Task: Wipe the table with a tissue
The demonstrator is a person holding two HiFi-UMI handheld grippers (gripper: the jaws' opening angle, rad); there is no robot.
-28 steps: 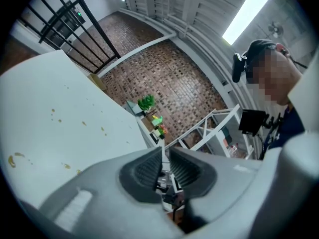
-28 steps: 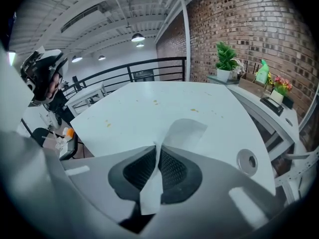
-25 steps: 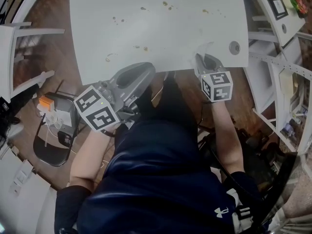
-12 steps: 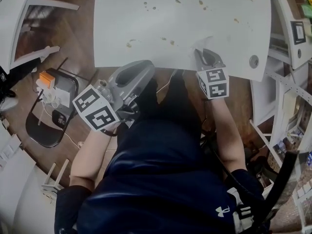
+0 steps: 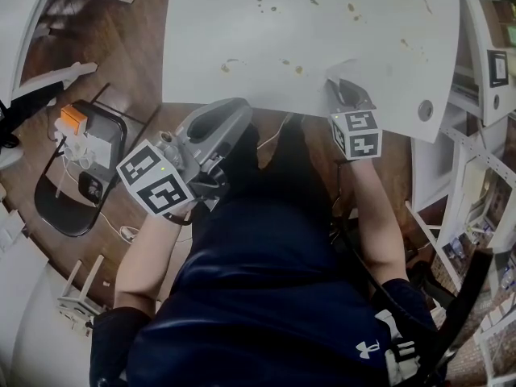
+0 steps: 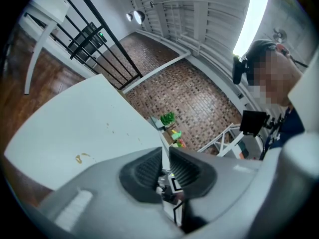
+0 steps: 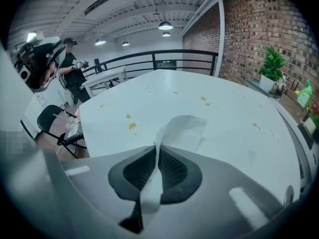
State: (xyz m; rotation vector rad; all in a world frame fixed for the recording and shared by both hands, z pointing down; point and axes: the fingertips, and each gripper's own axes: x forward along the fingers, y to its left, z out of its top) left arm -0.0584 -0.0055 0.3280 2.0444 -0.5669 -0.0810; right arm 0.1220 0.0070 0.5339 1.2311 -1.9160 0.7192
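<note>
left gripper (image 6: 165,154): fingers (image 6: 143,172) slightly spread, nothing between, at the counter's (image 6: 75,128) near edge | right gripper (image 7: 158,156): fingers (image 7: 173,171) pinching tissue (image 7: 185,127), strip trailing back between them, rest fanning ahead onto counter beside yellow stains (image 7: 132,126)

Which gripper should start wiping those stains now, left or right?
Right. The right gripper is shut on the tissue, which reaches over the table near the yellowish stains. The left gripper holds nothing and sits short of the table's edge.
</note>
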